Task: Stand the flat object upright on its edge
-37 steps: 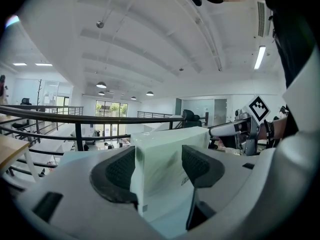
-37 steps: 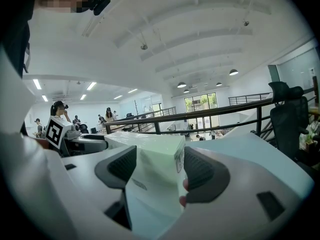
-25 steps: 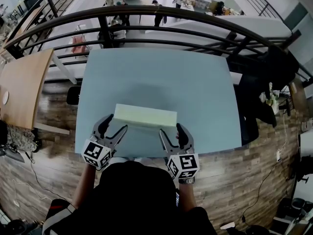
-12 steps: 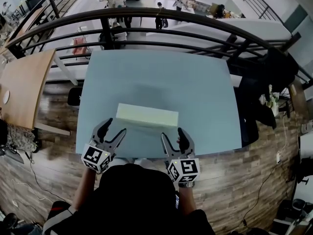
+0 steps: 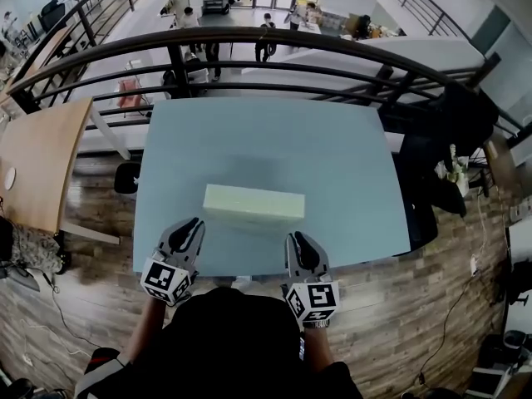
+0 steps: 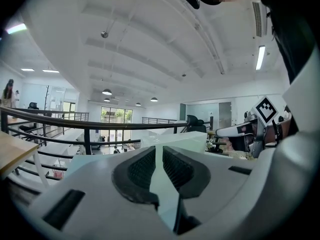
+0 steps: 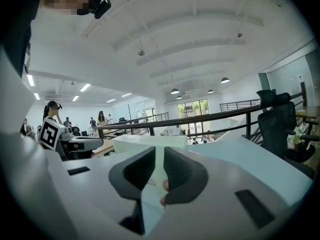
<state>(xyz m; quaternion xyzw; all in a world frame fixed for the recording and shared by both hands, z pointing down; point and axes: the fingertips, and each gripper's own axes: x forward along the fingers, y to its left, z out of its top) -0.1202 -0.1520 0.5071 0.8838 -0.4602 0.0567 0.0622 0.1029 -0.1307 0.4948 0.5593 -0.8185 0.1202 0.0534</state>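
Pale blue tabletop [image 5: 332, 156] fills the middle of the head view, and both pairs of tongs sit at its near edge. The left tongs [image 5: 194, 223] have just been closing and are drawn almost together. Only a thin slit shows between the ribbed pads, and nothing is in it. The right tongs [image 5: 297, 238] have likewise just been closing to a narrow gap and hold nothing. Both point at the block [image 5: 253, 204], which lies just beyond their tips and apart from them, nearer the person than the middle of the tabletop and roughly square to its near edge. By the look of it the block rests on a broad face with a low long side turned toward the person, so the standing-up seems not yet done. What is left is to take hold, tip it onto an edge and let go without it toppling. It is a pale yellow-green slab, long and fairly thick, with crisp corners and plain matt faces — its material I cannot tell. Beyond the far edge a dark curved railing [image 5: 249, 40] runs across.
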